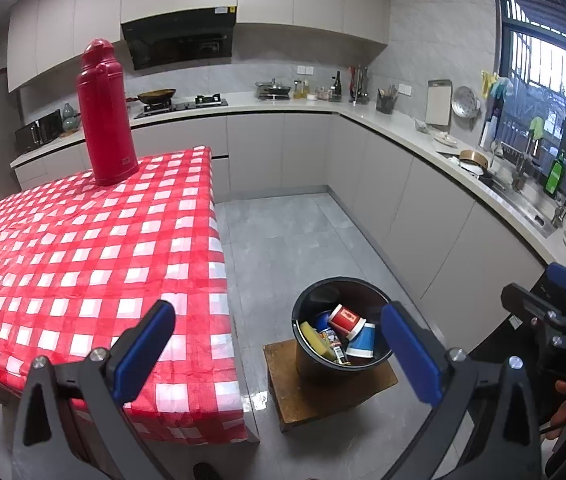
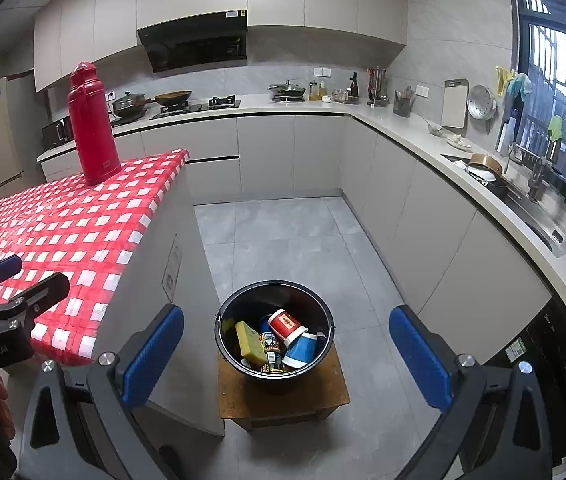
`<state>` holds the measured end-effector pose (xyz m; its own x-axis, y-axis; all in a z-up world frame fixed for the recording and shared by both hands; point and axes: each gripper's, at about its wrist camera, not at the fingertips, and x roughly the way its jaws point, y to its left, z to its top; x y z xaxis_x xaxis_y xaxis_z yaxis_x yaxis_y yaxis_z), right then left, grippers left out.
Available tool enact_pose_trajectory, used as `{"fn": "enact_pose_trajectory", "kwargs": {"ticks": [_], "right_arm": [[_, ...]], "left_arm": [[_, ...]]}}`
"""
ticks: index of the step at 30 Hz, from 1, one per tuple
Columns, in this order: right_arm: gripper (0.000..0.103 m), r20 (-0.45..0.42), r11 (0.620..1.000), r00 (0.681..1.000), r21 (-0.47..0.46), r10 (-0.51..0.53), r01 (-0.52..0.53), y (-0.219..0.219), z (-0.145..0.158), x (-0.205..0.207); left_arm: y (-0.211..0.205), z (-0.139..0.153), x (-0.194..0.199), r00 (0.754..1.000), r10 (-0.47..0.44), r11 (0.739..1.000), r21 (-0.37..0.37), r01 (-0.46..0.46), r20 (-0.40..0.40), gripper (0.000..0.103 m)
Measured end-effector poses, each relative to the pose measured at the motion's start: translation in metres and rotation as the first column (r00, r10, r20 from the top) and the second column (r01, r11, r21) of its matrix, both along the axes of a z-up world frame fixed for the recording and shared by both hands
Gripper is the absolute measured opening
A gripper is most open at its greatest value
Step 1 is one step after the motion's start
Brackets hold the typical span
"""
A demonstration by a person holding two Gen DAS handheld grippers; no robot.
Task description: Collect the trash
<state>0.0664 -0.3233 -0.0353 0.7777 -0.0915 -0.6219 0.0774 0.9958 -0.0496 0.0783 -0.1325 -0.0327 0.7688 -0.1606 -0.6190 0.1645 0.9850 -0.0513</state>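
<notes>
The bucket stands on a stool on the floor, right of the table, and holds two cups, a sponge and a can. A flask stands upright near the table's far corner. Behind runs a counter with a stove, bending along the right to a sink.

left gripper: hanging wide apart, holding nothing
bucket: sitting on wooden stool, holding red cup, blue cup, sponge
thermos: standing upright on checkered table
</notes>
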Motion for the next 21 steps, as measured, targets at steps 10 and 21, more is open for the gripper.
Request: {"fn": "enact_pose_trajectory", "kwargs": {"ticks": [10, 21], "right_arm": [[0.103, 0.0, 1.0, 1.0, 0.003, 0.01, -0.01, 0.0012, 0.0006, 0.0], [0.103, -0.003, 1.0, 1.0, 0.005, 0.01, -0.01, 0.0019, -0.0008, 0.0014]], "left_arm": [[-0.0003, 0.0, -0.0014, 1.0, -0.007, 1.0, 0.005, 0.007, -0.002, 0.103], [-0.0001, 0.0004, -0.0004, 1.0, -0.002, 1.0, 0.007, 0.002, 0.007, 0.103]]}}
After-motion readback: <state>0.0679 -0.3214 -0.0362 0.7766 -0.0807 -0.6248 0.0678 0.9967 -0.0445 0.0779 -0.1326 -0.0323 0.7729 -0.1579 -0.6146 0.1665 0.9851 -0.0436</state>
